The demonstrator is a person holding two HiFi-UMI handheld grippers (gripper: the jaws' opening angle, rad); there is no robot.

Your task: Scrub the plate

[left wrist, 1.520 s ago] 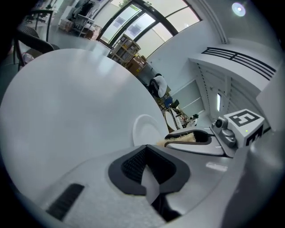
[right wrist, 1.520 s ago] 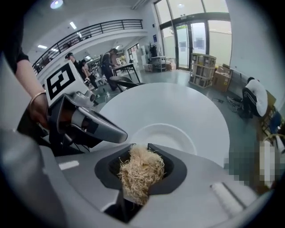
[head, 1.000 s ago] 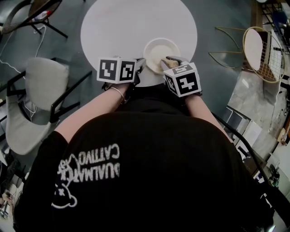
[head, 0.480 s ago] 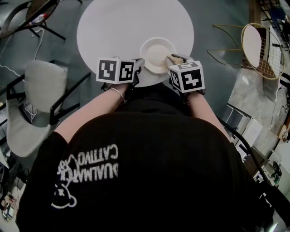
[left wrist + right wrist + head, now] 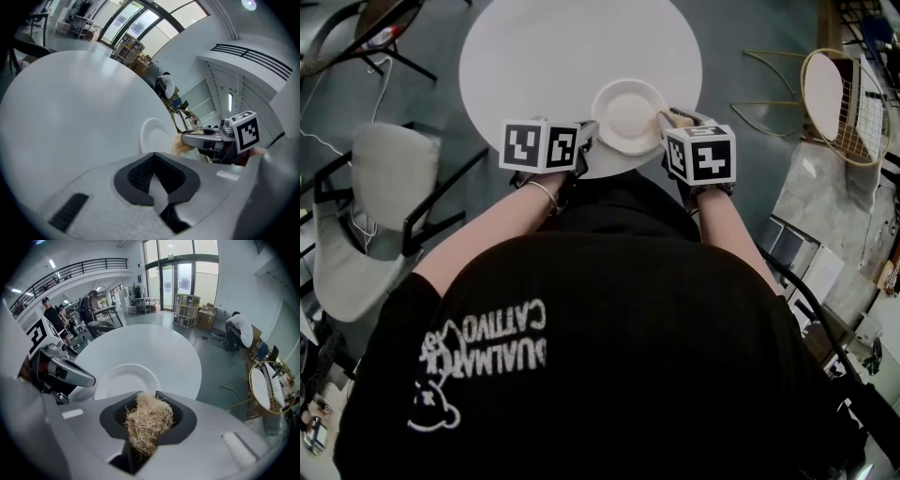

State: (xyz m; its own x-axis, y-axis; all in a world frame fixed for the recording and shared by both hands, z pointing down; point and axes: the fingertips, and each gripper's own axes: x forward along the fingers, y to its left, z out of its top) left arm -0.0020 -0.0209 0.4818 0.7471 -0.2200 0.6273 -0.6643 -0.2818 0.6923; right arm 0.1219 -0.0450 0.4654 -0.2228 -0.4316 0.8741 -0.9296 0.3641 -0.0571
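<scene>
White and smooth, the plate (image 5: 628,115) lies flat on the round tabletop (image 5: 544,56), close to its 6 o'clock edge in the head view. It looks shallow and light, with a slick surface, so it would likely skate on the equally slick tabletop under a sideways rub. Whether it is ceramic or plastic I cannot tell. The raised rim seems the sensible place to pin or pinch it, leaving the well free. The right gripper (image 5: 673,119) sits at the plate's 3 o'clock rim, pinching a pale straw-coloured fibre scrubber (image 5: 147,423). The wad bulges out ahead of the jaws, and it looks soft and springy, likely to flatten under pressure and shed strands if dragged hard. The left gripper (image 5: 589,131) has its jaws pressed together on nothing, just beside the plate at about 8 o'clock. Contact with the rim cannot be made out.
</scene>
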